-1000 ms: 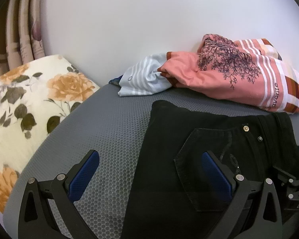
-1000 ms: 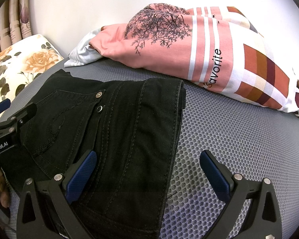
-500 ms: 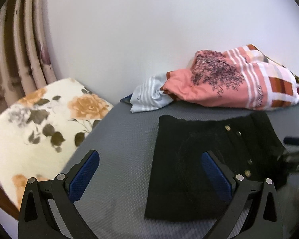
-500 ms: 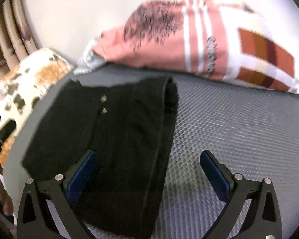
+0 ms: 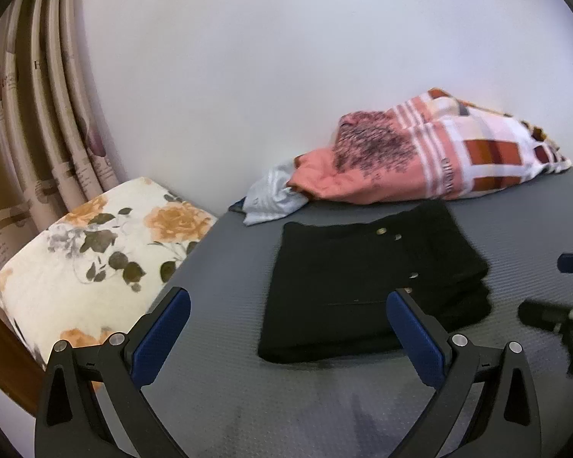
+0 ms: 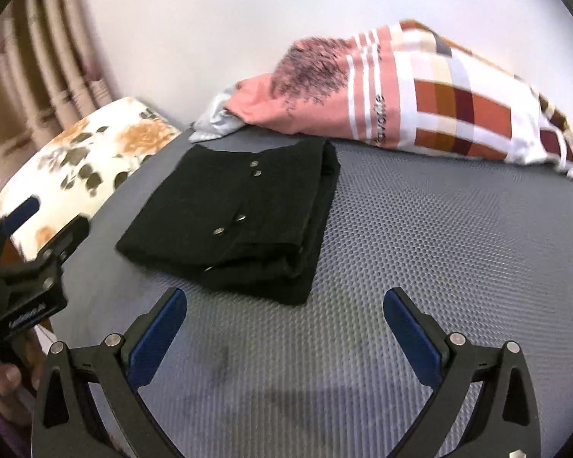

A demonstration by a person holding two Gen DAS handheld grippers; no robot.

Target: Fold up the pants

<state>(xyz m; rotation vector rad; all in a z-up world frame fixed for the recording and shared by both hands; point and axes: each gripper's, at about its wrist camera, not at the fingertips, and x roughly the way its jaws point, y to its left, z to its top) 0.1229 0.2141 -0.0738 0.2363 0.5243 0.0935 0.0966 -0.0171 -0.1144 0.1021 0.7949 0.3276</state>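
Black denim pants [image 6: 240,213] lie folded in a thick packet on the grey mesh mattress [image 6: 439,252], at 11 o'clock from the right claw [image 6: 286,328]. Both the right claw and the left claw [image 5: 288,332] are spread wide and hold nothing. The risk I see: the stiff top layers can spring open, or a careless claw can push the packet toward the pink pillow [image 6: 420,91].
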